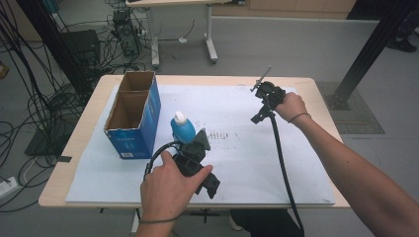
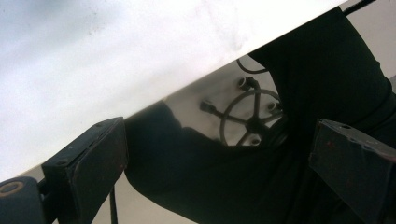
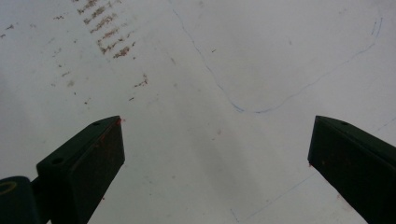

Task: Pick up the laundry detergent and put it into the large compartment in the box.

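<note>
High view: left gripper (image 1: 210, 185) sitting near the table's (image 1: 59, 190) front edge, just in front of the blue bottle (image 1: 183, 128), which is standing upright on the white mat (image 1: 296, 173) right of the blue cardboard box (image 1: 133, 116). Its fingers (image 2: 88, 163) are spreading wide, gripping nothing. Right gripper (image 1: 257, 118) is hovering at the far right of the mat, well apart from the bottle, fingers (image 3: 84, 163) also spreading wide over bare mat.

Grey floor (image 1: 296, 44); white desk (image 1: 168, 2) behind; cable tangle (image 1: 29, 103) left; black frame post (image 1: 368, 52), possibly rig.
</note>
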Demonstrator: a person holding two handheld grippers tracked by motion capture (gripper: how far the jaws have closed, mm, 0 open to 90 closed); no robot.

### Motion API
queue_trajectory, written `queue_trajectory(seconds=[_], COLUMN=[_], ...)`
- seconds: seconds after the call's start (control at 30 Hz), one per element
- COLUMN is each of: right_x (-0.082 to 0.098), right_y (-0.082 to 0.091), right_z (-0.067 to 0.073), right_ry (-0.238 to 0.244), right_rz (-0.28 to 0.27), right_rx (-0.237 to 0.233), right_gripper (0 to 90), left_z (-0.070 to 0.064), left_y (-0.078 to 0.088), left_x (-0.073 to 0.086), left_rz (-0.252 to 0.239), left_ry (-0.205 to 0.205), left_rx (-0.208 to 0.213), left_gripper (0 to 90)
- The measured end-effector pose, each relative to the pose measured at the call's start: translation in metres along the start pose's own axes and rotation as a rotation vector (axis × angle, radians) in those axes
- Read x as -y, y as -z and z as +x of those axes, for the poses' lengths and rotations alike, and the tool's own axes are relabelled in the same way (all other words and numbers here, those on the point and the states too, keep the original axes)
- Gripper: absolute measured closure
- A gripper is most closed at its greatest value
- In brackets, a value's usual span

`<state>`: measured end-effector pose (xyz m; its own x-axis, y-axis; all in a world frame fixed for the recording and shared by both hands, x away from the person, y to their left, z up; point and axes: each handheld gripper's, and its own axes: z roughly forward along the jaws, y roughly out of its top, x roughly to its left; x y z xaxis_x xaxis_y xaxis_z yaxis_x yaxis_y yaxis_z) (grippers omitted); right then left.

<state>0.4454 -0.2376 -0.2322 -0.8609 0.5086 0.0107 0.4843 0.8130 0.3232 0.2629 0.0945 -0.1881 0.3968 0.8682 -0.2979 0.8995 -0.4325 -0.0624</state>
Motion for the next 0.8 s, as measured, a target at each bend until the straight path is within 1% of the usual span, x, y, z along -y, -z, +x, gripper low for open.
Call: queue_trajectory(seconds=[0.17, 0.4, 0.47, 0.6, 0.63, 0.67, 0.7, 0.73, 0.8], right_x=[-0.002, -0.002, -0.002, -0.003, -0.003, -0.002, -0.002, -0.001, 0.000], right_y=[0.000, -0.002, -0.002, -0.002, -0.002, -0.002, -0.002, -0.002, -0.002], right_z=[0.002, 0.001, 0.001, 0.001, 0.001, 0.000, 0.000, 0.000, -0.001], right_ry=[0.003, 0.008, 0.009, 0.014, 0.017, 0.018, 0.018, 0.018, 0.016], right_rz=[0.002, -0.001, -0.004, -0.005, -0.005, -0.009, -0.009, -0.007, -0.010], right_rx=[0.005, -0.004, -0.005, -0.002, -0.003, -0.002, -0.002, -0.001, -0.004], right_gripper=[3.8, 3.8, 3.8, 3.7, 3.8, 3.7, 3.7, 3.8, 3.8], left_z=[0.000, -0.002, -0.005, -0.006, -0.006, -0.007, -0.007, -0.008, -0.008], left_y=[0.000, 0.001, 0.003, 0.005, 0.007, 0.008, 0.008, 0.010, 0.011], left_x=[0.001, 0.003, 0.003, 0.004, 0.003, 0.003, 0.003, 0.003, 0.003], left_rz=[0.000, -0.009, -0.007, -0.012, -0.012, -0.014, -0.014, -0.014, -0.016], left_ry=[0.007, 0.017, 0.026, 0.043, 0.042, 0.052, 0.052, 0.064, 0.065], left_rx=[-0.003, -0.007, -0.014, -0.014, -0.013, -0.013, -0.013, -0.018, -0.021], left_gripper=[4.8, 4.8, 4.8, 4.7, 4.7, 4.7, 4.7, 4.7, 4.7])
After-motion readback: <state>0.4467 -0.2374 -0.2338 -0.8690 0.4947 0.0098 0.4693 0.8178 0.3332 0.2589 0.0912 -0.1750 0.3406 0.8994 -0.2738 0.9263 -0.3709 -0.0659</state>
